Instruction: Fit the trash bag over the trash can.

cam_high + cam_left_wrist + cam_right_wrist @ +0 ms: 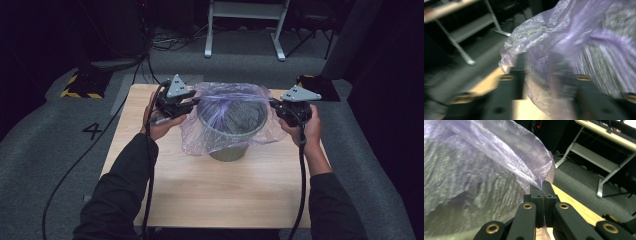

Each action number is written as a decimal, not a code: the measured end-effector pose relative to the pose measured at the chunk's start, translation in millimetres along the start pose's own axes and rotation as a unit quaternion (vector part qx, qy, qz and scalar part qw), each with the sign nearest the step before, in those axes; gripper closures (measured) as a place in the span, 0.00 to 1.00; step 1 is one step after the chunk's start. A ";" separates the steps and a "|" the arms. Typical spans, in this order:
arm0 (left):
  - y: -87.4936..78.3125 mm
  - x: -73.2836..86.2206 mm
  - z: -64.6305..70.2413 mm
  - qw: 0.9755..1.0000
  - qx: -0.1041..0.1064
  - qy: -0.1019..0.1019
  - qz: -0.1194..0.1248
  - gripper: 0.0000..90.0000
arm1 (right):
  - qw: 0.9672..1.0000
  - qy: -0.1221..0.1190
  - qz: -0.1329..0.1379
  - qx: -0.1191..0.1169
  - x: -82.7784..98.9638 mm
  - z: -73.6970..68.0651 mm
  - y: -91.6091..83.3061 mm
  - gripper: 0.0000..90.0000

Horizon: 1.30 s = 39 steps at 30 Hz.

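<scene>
A grey bin (230,147) stands on the wooden table (210,190), lined with a thin purple plastic bag (235,97) whose rim is stretched over and past the bin's mouth. My right gripper (274,104) is at the bag's right edge. In the right gripper view, this gripper (544,187) is shut, pinching a pulled-out fold of the bag (486,150). My left gripper (192,102) is at the bag's left edge. The left gripper view is blurred: its jaws (540,65) stand apart with loose bag film (574,32) between them.
The table's front half is bare wood. Grey carpet surrounds it, with a white "4" (93,130) on the floor at left. A black and yellow striped block (80,87) and cables lie at the back left. A white-legged desk (245,25) stands behind.
</scene>
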State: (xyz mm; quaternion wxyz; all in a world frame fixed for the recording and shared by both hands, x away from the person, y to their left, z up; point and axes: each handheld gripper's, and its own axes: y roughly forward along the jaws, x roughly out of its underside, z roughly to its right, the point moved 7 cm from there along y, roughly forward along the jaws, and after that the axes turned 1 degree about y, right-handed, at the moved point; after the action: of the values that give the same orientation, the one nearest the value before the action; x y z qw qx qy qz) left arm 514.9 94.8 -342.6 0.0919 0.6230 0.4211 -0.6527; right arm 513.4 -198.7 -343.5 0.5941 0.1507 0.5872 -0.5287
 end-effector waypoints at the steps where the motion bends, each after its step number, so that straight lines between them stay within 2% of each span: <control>1: -2.4 0.2 -0.2 1.000 -0.002 -0.009 -0.002 0.42 | 1.000 0.012 -0.001 -0.002 0.2 3.2 1.4 1.00; 2: -6.3 -0.2 1.6 1.000 -0.002 -0.013 0.000 0.32 | 1.000 0.020 -0.002 -0.002 0.9 5.8 1.9 1.00; 3: -11.9 -0.9 4.8 1.000 -0.001 -0.012 0.006 0.27 | 1.000 0.029 -0.002 -0.003 2.0 7.5 2.0 1.00; 4: -16.7 -1.4 8.5 1.000 0.000 -0.009 0.010 0.25 | 0.999 0.032 -0.004 -0.002 3.3 8.9 2.1 1.00; 5: -25.2 -2.4 16.8 1.000 0.012 -0.004 0.019 0.23 | 0.999 0.035 -0.006 -0.002 4.7 9.4 2.0 1.00; 6: -32.4 -3.2 24.8 0.999 0.019 0.001 0.029 0.21 | 0.999 0.039 -0.010 -0.001 6.6 9.9 1.6 1.00; 8: -43.7 -3.4 40.4 0.999 0.024 0.022 0.034 0.20 | 0.999 0.039 -0.014 -0.001 8.3 8.6 0.8 1.00; 11: -60.4 -1.2 70.4 0.996 0.044 0.057 0.046 0.18 | 0.999 0.034 -0.021 -0.002 8.5 4.3 -0.9 1.00; 13: -66.6 3.4 88.8 0.995 0.057 0.070 0.047 0.17 | 0.999 0.031 -0.021 0.000 7.1 2.1 -2.3 1.00; 15: -67.8 11.1 107.5 0.993 0.075 0.084 0.044 0.17 | 0.999 0.030 -0.018 -0.005 5.0 -0.7 -4.4 1.00; 18: -61.0 23.0 127.2 0.991 0.074 0.104 0.039 0.17 | 0.999 0.028 -0.019 -0.009 3.1 -3.9 -6.2 1.00; 20: -51.9 33.6 133.0 0.993 0.059 0.091 0.039 0.19 | 0.999 0.028 -0.019 -0.010 2.6 -4.8 -6.9 1.00; 22: -45.2 43.8 134.0 0.995 0.062 0.070 0.042 0.21 | 0.999 0.032 -0.018 -0.017 2.3 -6.7 -8.2 1.00; 23: -40.7 49.8 132.8 0.996 0.054 0.056 0.039 0.20 | 0.999 0.032 -0.019 -0.017 2.5 -7.2 -8.7 1.00; 25: -34.9 60.4 126.8 0.998 0.028 0.045 0.032 0.20 | 0.999 0.032 -0.021 -0.020 3.1 -8.5 -9.7 1.00; 27: -31.2 68.8 121.8 0.999 0.026 0.025 0.034 0.20 | 0.999 0.029 -0.023 -0.022 3.7 -9.7 -10.2 1.00; 30: -28.1 74.3 111.3 0.999 -0.005 0.033 0.032 0.18 | 0.999 0.026 -0.024 -0.023 3.3 -10.5 -10.4 1.00; 32: -28.9 75.1 97.6 0.999 -0.023 0.011 0.040 0.20 | 0.999 0.026 -0.023 -0.019 2.5 -10.7 -11.0 1.00; 34: -33.5 75.1 86.6 0.998 -0.029 -0.005 0.047 0.21 | 0.999 0.024 -0.022 -0.017 2.4 -10.7 -11.6 1.00; 35: -39.4 73.8 79.9 0.997 -0.037 -0.018 0.060 0.21 | 0.999 0.024 -0.021 -0.015 2.2 -10.7 -12.3 1.00; 37: -48.0 70.8 72.7 0.996 -0.041 -0.013 0.073 0.23 | 1.000 0.018 -0.007 -0.020 0.3 -11.7 -15.0 0.97; 39: -51.8 66.7 62.9 0.995 -0.073 0.007 0.073 0.25 | 1.000 0.015 -0.003 -0.018 -0.8 -11.3 -16.2 0.94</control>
State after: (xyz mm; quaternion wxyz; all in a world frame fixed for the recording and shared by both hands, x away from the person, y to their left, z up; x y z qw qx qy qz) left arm 421.4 112.6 -387.8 0.1815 0.6485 0.4222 -0.6069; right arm 494.5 -195.8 -338.7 0.5864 0.1459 0.6057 -0.5177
